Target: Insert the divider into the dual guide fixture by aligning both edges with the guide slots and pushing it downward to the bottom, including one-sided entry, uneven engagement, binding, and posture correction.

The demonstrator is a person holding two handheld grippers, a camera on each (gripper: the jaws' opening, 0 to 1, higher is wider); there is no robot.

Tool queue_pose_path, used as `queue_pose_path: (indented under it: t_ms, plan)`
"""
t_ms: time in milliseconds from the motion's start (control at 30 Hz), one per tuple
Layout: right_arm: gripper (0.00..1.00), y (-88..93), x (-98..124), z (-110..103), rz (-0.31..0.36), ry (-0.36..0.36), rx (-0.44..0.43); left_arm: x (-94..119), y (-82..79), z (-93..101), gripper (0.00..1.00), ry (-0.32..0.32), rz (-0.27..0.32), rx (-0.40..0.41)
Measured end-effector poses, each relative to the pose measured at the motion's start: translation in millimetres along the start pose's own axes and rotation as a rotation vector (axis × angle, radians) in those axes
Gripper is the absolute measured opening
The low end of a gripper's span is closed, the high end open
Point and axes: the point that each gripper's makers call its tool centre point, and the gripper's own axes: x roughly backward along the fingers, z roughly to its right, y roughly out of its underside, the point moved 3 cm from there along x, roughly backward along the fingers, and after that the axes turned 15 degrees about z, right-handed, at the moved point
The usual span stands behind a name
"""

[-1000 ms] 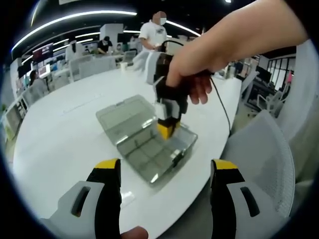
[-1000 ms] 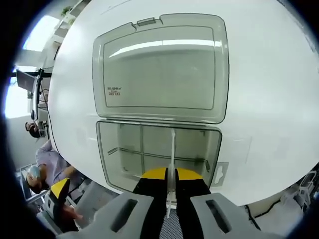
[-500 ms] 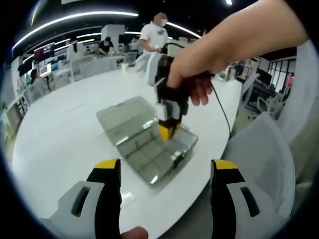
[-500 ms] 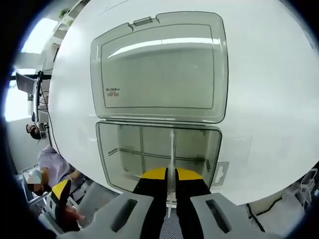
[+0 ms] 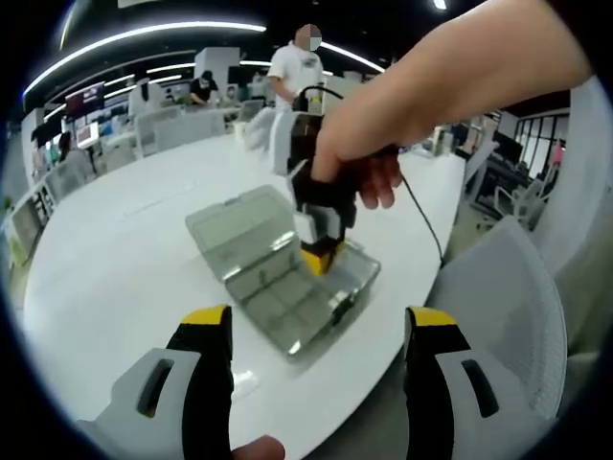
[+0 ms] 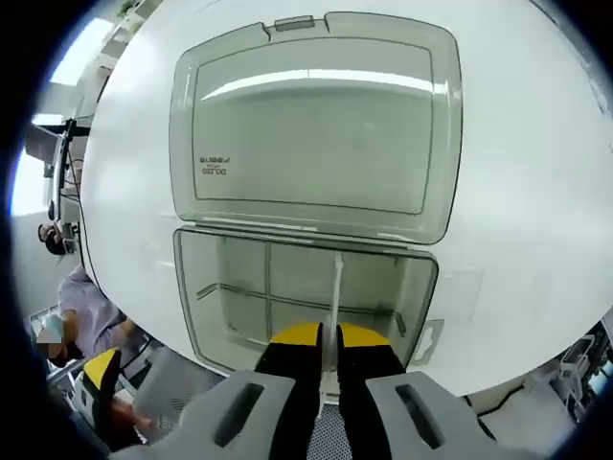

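Observation:
A clear grey plastic organizer box (image 6: 297, 287) lies open on the white table, its lid (image 6: 311, 134) flat beyond the tray. My right gripper (image 6: 329, 350) is shut on a thin white divider (image 6: 335, 287) that stands edge-on, reaching down into the tray's right part. Inside the tray, fitted dividers (image 6: 268, 297) form several compartments. In the left gripper view the same box (image 5: 283, 273) sits mid-table with the right gripper (image 5: 321, 251), held by a hand, pointing down into it. My left gripper (image 5: 316, 331) hangs open well short of the box, nothing between its fingers.
The round white table (image 5: 115, 259) has bare surface around the box. A grey mesh chair (image 5: 498, 316) stands at the table's near right edge. Several people (image 5: 292, 62) and desks are far behind. A small white scrap (image 5: 244, 381) lies near the left gripper.
The right gripper with the divider has shifted slightly over the tray and tilted a little; the box looks a bit larger and lower in its view. The left gripper has stayed still.

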Motion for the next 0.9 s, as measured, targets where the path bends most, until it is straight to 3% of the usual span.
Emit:
queue_pose_path:
  t_ms: [900]
  plan:
    - [0.0,2.6,-15,0,0.021,0.025,0.034,2,3.0,-2.8,0.71,-0.01,-0.011,0.001]
